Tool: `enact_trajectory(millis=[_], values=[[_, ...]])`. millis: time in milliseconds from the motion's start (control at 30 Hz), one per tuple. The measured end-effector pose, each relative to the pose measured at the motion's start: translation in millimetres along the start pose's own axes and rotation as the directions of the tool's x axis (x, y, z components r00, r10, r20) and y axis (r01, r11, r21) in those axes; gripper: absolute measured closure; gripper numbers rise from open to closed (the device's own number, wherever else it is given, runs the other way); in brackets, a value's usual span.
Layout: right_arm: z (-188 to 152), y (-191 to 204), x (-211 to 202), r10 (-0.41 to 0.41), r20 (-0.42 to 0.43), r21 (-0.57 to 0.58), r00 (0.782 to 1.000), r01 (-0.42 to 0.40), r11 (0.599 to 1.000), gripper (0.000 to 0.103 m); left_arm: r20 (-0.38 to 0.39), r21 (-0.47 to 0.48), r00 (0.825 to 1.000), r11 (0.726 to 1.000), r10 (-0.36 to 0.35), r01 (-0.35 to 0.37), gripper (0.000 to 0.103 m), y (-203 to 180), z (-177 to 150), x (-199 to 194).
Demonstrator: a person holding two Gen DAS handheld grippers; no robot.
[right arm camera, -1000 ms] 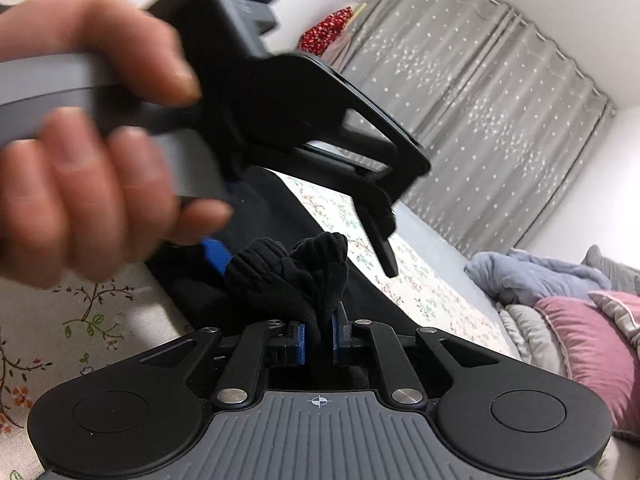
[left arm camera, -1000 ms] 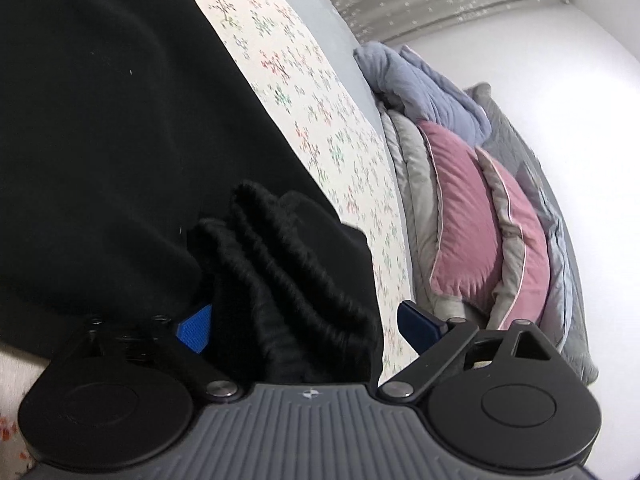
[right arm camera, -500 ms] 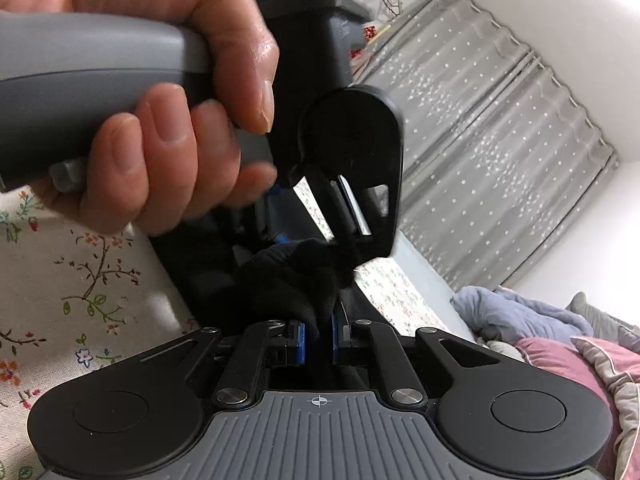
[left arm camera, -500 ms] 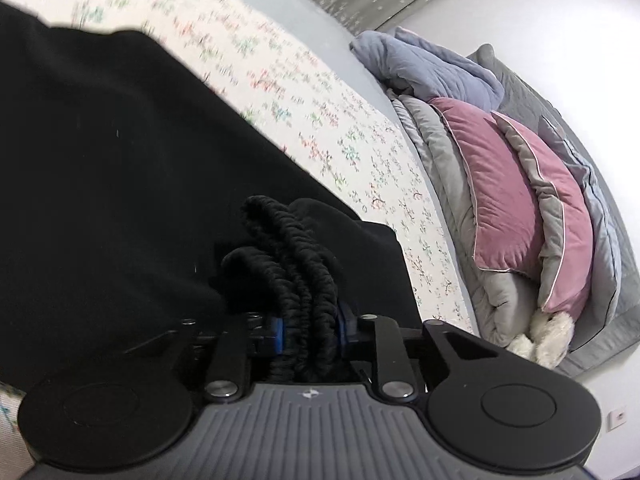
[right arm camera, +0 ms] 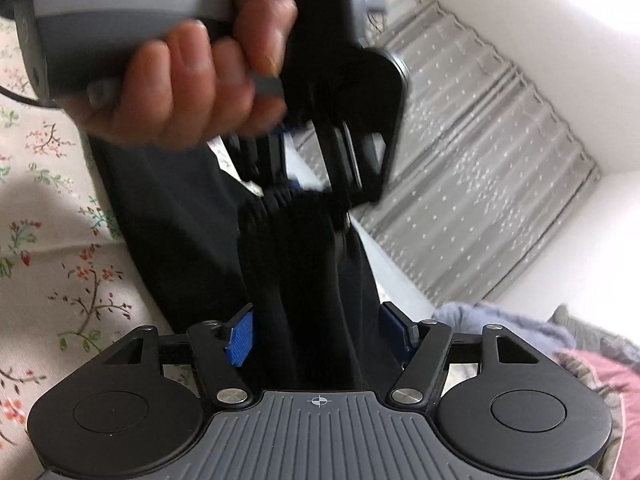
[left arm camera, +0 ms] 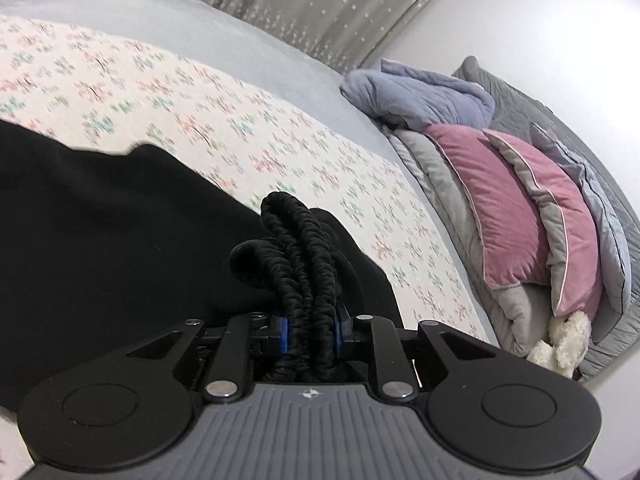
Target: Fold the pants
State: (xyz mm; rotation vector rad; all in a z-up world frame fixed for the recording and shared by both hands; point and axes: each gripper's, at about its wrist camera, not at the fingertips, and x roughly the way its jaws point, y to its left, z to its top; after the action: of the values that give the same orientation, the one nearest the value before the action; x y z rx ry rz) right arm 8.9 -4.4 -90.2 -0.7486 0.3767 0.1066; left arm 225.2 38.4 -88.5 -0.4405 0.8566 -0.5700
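in the left wrist view, my left gripper (left arm camera: pixel 310 330) is clenching a bunched, ribbed band of the black pants (left arm camera: pixel 104 240) at the bottom centre of the frame, the blue pads pressing it from both sides. the rest of the pants is spreading across the left half of the frame over the floral bedsheet (left arm camera: pixel 240 128). pink and grey pillows (left arm camera: pixel 516 208) are piling up at the right, well apart from the cloth.

in the right wrist view, my right gripper (right arm camera: pixel 316 334) is sitting released at the bottom centre, its blue pads standing wide on either side of a dark length of the pants that is running up the middle of the frame without being pinched. in the upper half of the frame, my left hand (right arm camera: pixel 192 76) is gripping the handle of the left gripper, which is holding the gathered band at the centre.

i am judging this as the regrasp step, with one end held and the other side waiting for a new hold. the next move is calling for my right gripper to close on the cloth lower down, so both can carry the fold over evenly.
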Motion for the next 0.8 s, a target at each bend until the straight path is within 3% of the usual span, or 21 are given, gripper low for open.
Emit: enact_trajectory(millis=[233, 333, 400, 533, 700, 800], values=[[-3, -13, 22, 0.013, -0.144, 0.153, 0.99, 0.009, 0.988, 0.042, 0.079, -0.005, 0.996, 0.999, 0.044, -0.044, 0.067, 19, 27, -27], [-4, -14, 30, 0.007, -0.17, 0.167, 0.985, 0.022, 0.986, 0.057, 0.112, -0.018, 0.992, 0.998, 0.062, -0.06, 0.067, 34, 40, -41], [-4, -12, 35, 0.024, -0.181, 0.181, 0.983, 0.009, 0.983, 0.076, 0.121, -0.031, 0.99, 0.997, 0.073, -0.069, 0.067, 44, 46, -47], [6, -3, 37, 0.029, -0.15, 0.177, 0.988, -0.002, 0.984, 0.093, 0.14, -0.04, 0.986, 0.995, 0.094, -0.089, 0.067, 63, 52, -56], [26, 19, 40, 0.036, -0.089, 0.094, 0.995, -0.027, 0.995, 0.094, 0.16, -0.045, 0.978, 0.99, 0.137, -0.131, 0.067, 93, 72, -71], [48, 25, 47, 0.072, -0.064, 0.109, 0.995, -0.065, 0.992, 0.096, 0.206, -0.05, 0.965, 0.987, 0.16, -0.153, 0.067, 113, 90, -87]])
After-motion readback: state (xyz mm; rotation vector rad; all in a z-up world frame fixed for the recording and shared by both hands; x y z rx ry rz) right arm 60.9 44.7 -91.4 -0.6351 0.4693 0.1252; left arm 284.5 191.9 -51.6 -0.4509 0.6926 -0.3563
